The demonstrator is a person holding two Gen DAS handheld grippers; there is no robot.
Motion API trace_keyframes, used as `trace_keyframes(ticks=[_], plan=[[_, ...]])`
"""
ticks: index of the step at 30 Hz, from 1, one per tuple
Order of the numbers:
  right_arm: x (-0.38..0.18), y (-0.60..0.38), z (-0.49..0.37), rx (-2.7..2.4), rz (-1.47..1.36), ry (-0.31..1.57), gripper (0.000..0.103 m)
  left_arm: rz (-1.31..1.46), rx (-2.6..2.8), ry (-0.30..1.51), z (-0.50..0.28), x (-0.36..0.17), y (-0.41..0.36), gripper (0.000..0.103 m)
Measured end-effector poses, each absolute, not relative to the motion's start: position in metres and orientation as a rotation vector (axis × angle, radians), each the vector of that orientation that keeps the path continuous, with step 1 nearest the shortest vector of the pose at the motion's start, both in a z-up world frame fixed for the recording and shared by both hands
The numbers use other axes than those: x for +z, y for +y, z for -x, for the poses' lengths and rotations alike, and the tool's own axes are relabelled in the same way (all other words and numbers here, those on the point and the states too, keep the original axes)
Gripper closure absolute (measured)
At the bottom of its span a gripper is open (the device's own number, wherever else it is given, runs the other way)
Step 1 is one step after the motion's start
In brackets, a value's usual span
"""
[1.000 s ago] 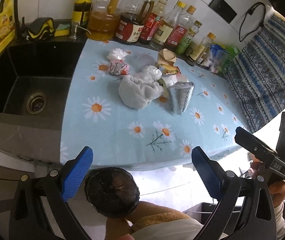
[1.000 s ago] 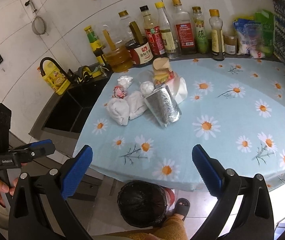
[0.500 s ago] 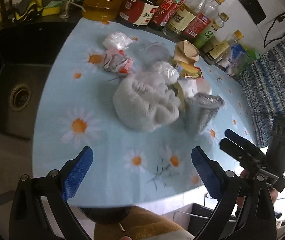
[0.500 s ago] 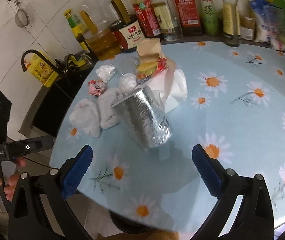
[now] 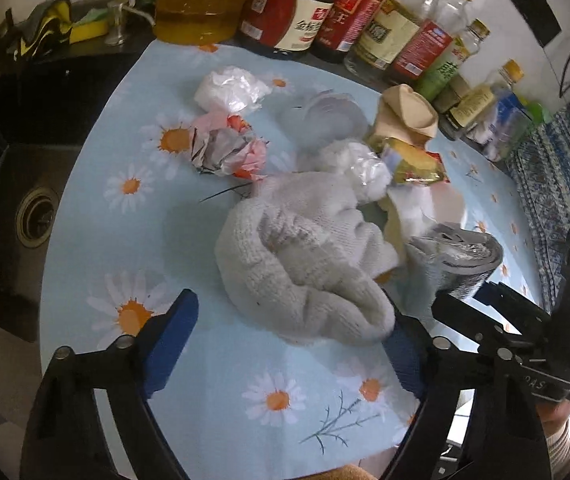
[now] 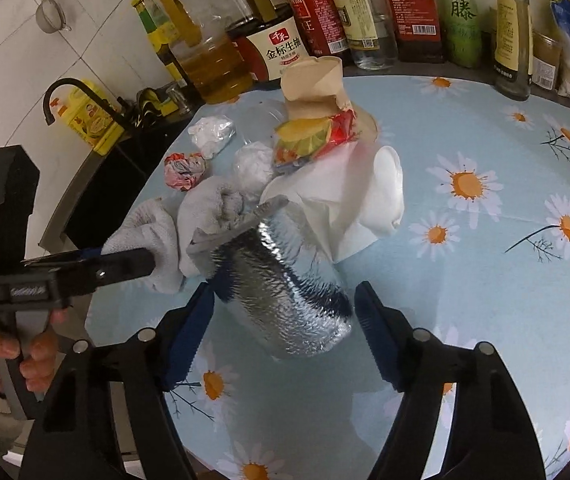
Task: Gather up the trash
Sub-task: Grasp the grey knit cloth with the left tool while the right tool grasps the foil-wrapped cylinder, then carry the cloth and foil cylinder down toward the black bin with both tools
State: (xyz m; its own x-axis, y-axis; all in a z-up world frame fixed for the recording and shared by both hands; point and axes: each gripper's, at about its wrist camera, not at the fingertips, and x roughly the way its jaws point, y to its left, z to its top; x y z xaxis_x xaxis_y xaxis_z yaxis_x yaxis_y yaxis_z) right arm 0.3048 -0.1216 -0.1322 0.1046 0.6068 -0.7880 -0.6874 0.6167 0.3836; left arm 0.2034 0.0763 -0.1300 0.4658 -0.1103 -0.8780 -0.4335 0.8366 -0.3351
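Note:
A pile of trash lies on the daisy tablecloth (image 5: 133, 216). A crumpled grey-white knit cloth (image 5: 305, 264) lies between the open jaws of my left gripper (image 5: 285, 340); it also shows in the right wrist view (image 6: 205, 216). A silver foil bag (image 6: 285, 280) lies between the open jaws of my right gripper (image 6: 281, 320); it also shows in the left wrist view (image 5: 457, 256). Behind are a pink crumpled wrapper (image 5: 225, 148), a white plastic wad (image 5: 229, 92), a brown paper cup (image 6: 313, 84), a yellow snack wrapper (image 6: 313, 136) and white paper (image 6: 357, 200).
Oil and sauce bottles (image 6: 277, 44) line the back wall. A black sink (image 5: 29, 160) is left of the table. The left gripper shows in the right wrist view (image 6: 85, 268); the right gripper shows in the left wrist view (image 5: 505, 320).
Both grippers moved forward and down to the pile. The left jaws now flank the knit cloth, the right jaws flank the foil bag. The black bin below has left view.

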Motion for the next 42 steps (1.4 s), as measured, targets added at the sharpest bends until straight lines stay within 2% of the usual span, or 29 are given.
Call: trace_keyframes(ticks=[5, 7, 9, 15, 28, 42], plan=[[-0.130, -0.124, -0.304, 0.981, 0.099, 1.086, 0.038, 0.561, 0.208, 1.074, -0.208, -0.130, 0.073, 0.043], [-0.130, -0.124, -0.304, 0.983, 0.115, 1.075, 0.039, 0.549, 0.227, 1.071, -0.209, -0.127, 0.071, 0.043], [-0.130, -0.125, -0.305, 0.994, 0.106, 1.076, 0.039, 0.540, 0.233, 1.059, -0.210, -0.124, 0.068, 0.050], [-0.129, -0.131, -0.302, 1.044, 0.068, 1.068, 0.039, 0.566, 0.255, 1.051, -0.204, -0.123, 0.069, 0.059], [-0.112, -0.140, -0.283, 1.120, 0.036, 1.054, 0.039, 0.573, 0.307, 1.009, -0.163, -0.091, 0.052, 0.060], [-0.089, -0.165, -0.194, 1.020, 0.044, 1.021, 0.039, 0.529, 0.174, 0.976, -0.088, -0.080, 0.026, 0.060]])
